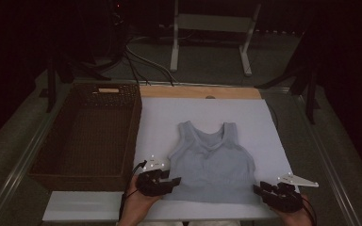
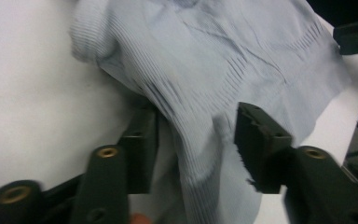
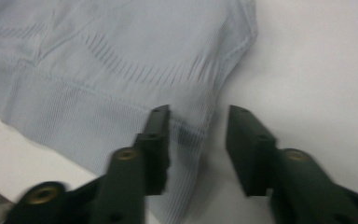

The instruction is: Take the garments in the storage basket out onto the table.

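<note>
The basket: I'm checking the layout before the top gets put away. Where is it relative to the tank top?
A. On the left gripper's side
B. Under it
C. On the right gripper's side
A: in the high view the brown wicker basket stands left of the light-blue tank top on the white board.

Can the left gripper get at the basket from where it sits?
Probably yes. The left gripper sits open at the tank top's near corner, and the basket lies right beside it with its top open and nothing between them.

A white table [image 1: 264, 127] carries 1 pale-blue tank top [image 1: 212, 160] and 1 wicker basket [image 1: 132, 136].
</note>
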A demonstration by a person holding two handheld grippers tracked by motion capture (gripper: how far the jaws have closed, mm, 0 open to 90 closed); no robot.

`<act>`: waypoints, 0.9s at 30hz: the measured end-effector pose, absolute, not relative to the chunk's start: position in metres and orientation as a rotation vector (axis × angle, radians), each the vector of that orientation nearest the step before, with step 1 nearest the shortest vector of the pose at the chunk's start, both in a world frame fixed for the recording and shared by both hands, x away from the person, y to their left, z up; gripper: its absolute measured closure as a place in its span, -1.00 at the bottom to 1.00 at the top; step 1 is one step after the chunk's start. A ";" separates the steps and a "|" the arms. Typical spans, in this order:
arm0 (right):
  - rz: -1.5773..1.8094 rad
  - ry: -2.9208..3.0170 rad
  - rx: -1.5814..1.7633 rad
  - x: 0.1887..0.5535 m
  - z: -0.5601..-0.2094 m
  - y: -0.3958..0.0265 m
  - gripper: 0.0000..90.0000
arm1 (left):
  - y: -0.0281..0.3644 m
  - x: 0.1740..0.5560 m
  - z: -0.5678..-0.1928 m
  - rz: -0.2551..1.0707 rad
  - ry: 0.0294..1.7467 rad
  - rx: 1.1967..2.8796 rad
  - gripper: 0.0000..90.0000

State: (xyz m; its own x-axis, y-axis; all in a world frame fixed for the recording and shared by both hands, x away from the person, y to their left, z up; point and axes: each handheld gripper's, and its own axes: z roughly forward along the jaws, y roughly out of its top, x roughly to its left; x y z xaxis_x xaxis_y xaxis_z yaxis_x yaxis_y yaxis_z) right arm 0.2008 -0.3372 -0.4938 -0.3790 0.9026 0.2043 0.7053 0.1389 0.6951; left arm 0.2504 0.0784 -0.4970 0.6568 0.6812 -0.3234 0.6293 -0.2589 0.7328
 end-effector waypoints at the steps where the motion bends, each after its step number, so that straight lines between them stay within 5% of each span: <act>1: 1.096 2.153 1.569 0.202 -0.494 -0.338 0.17 | 0.079 0.251 -0.497 0.073 1.024 1.957 0.08; 8: 1.167 2.098 1.550 0.207 -0.491 -0.338 -0.25 | 0.080 0.254 -0.494 0.111 1.019 1.936 -0.12; 14: 1.163 2.038 1.543 0.209 -0.487 -0.337 -0.66 | 0.077 0.254 -0.490 0.166 1.016 1.922 -0.50; 18: 1.144 2.014 1.556 0.213 -0.486 -0.336 -0.92 | 0.075 0.255 -0.489 0.189 1.036 1.933 -0.55; 27: 1.178 1.976 1.520 0.222 -0.482 -0.331 -1.00 | 0.076 0.259 -0.488 0.172 1.023 1.923 -0.91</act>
State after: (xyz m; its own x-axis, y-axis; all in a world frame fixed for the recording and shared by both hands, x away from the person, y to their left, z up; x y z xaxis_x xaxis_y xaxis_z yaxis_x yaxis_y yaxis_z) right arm 0.2220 -0.3313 -0.4817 -0.3414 0.9216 0.1847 0.6009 0.0629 0.7968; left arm 0.2591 0.0760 -0.4877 0.6446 0.7140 -0.2732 0.5850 -0.2307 0.7775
